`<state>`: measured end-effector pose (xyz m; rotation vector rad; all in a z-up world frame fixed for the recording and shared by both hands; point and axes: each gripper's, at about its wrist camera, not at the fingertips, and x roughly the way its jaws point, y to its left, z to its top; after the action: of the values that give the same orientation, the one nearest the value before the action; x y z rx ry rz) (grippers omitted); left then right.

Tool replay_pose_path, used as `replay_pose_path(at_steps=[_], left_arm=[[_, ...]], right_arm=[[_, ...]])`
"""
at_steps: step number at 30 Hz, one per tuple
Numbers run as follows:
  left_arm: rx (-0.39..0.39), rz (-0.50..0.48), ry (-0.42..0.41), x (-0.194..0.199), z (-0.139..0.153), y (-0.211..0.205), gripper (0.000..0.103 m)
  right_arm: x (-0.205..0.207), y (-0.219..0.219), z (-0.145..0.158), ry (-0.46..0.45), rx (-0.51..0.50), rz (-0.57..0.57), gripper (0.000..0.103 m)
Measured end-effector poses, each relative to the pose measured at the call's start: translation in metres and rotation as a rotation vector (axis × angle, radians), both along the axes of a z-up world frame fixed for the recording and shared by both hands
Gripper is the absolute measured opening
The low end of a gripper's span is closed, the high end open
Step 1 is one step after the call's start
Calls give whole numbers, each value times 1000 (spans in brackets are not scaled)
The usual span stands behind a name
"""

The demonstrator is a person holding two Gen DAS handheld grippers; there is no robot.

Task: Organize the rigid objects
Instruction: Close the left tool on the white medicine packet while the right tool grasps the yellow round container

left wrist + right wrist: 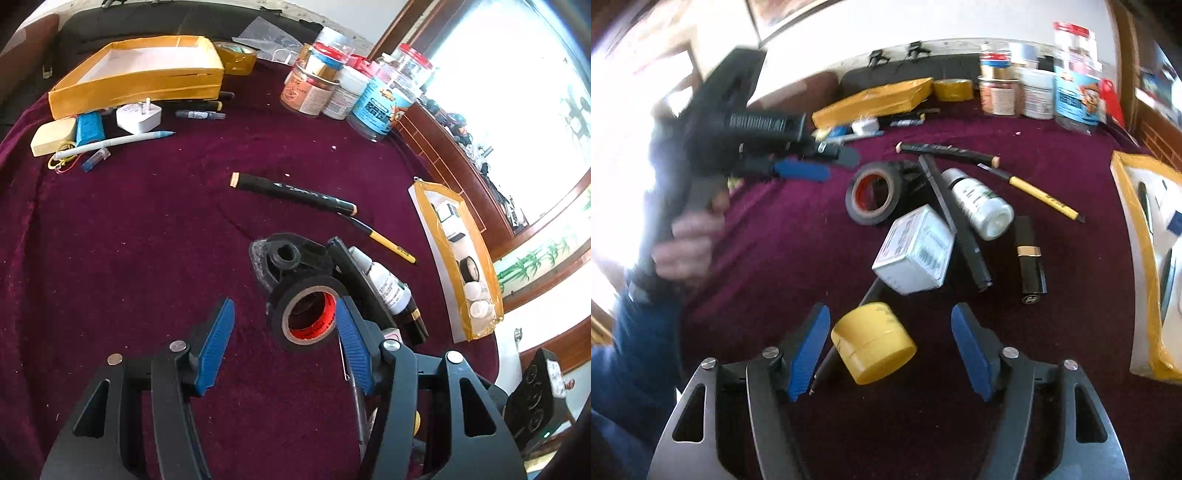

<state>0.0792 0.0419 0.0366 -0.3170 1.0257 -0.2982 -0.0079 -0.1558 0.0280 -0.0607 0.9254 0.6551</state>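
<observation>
Presently right gripper (890, 350) is hovering with jaws apart, yellow jar (873, 341) lying unclamped between them, nearer the left pad; bare cloth (768, 251) is opening leftward; left gripper (284, 326) is gaping, black tape roll (306, 314) touching its right pad.

A maroon cloth covers the surface (129, 229). Around the black tape roll (308, 314) lie a black marker (295, 192) beyond it, a white bottle (388, 284) beside it, a yellow pen (391, 245), and jars (354, 92) far behind.
</observation>
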Motion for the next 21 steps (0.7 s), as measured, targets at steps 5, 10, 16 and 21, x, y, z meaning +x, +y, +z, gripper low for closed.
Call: replay_pose_path(at_steps=[5,10,16,21], left_arm=[[-18,-36,14,-8,0,-5,56],[-16,-118,-20,-27,9,-19,56],[58,-222,-43,-51,12,-63,62],[36,-171,24,-40,3,-83,62]], right_arm=[[-4,15,-15,16,-32,70,45],[-3,-10,-5,-16,48,20,44],[6,-68,-6,-20,113,-180,44],[10,-82,-6,12,187,-206,44]])
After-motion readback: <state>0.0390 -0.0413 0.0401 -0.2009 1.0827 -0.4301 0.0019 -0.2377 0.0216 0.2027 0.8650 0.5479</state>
